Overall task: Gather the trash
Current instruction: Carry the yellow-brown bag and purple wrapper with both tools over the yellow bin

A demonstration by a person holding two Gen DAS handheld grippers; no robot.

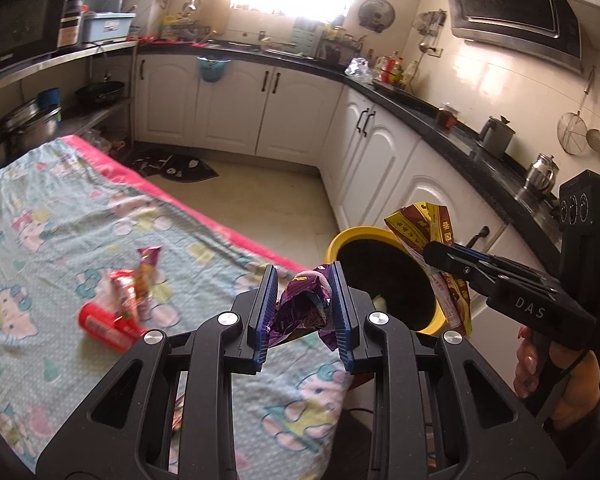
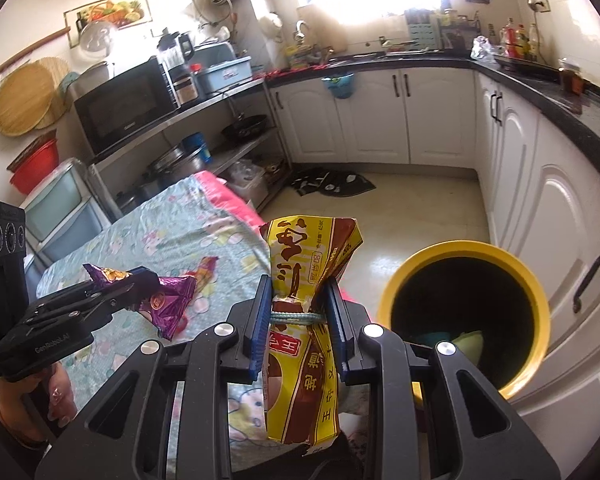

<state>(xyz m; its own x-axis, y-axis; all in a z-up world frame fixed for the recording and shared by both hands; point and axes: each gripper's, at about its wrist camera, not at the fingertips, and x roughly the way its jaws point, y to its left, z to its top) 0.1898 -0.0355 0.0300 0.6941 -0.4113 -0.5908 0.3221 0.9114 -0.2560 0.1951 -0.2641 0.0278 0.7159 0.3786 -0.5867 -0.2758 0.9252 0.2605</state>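
Left gripper (image 1: pixel 304 312) clamps purple wrapper (image 1: pixel 300 314) between its pads, right gripper (image 2: pixel 298 320) pinches yellow-brown wrapper (image 2: pixel 300 320) mid-length, both near yellow bin (image 2: pixel 466 312).

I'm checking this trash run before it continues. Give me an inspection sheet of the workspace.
Surface: table with cartoon-print cloth, pink edge.
Job's things: purple wrapper and yellow-brown snack bag held; red wrappers lie on the cloth; yellow-rimmed bin beside the table, some trash inside.
Clutter: nothing seen beyond the wrappers.
Grippers: left tongs shut on the purple wrapper; right tongs shut on the snack bag.
Cables: nothing seen.
Surroundings: kitchen cabinets, microwave, floor mat.
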